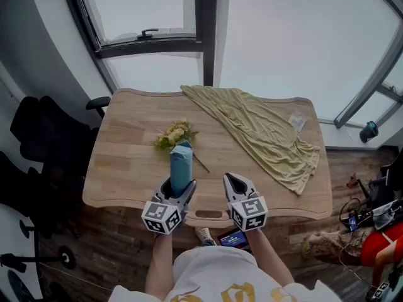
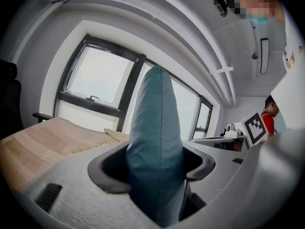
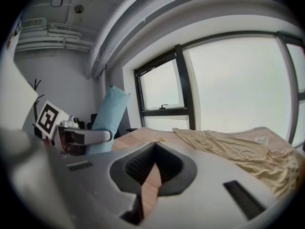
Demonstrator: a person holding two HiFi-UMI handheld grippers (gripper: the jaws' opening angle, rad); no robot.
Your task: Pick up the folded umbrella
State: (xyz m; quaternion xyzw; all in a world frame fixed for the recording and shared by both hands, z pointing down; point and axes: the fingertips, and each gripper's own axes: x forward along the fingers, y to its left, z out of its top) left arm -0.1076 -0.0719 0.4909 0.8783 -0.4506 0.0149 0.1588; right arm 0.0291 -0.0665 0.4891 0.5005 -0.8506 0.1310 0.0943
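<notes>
Folded umbrella (image 1: pixel 181 165): teal, in its fabric sleeve, clamped between the jaws of the left gripper (image 1: pixel 179 191) and standing upright over the near edge of the table (image 1: pixel 126 156). Fills the gap in the left gripper view as a tall tapered column, with the dark pads pressed against both flanks. Gripped low on the body, with most of the length rising above the jaws. Hard to say from any view whether the lower end is clear of the wood.

Right gripper (image 1: pixel 233 180): empty, jaws closed to a thin slit with only a sliver of tabletop showing through. Hovers just beside the left one.

For a clean lift:
- Hold the squeeze firm, since soft fabric can creep in the pads.
- Raise straight up and avoid tilting, as the long upper part could pivot about the grip.
- Bring the right gripper in to steady the top if it leans.
- Stay short of the yellow flowers (image 1: pixel 175 134) lying just beyond the umbrella's tip, and well apart from the yellow cloth (image 1: pixel 264 134) draped across the far right of the table.

Containers: none on the table. Only the sleeve itself, wrapped round the umbrella, its top end flat and closed.
</notes>
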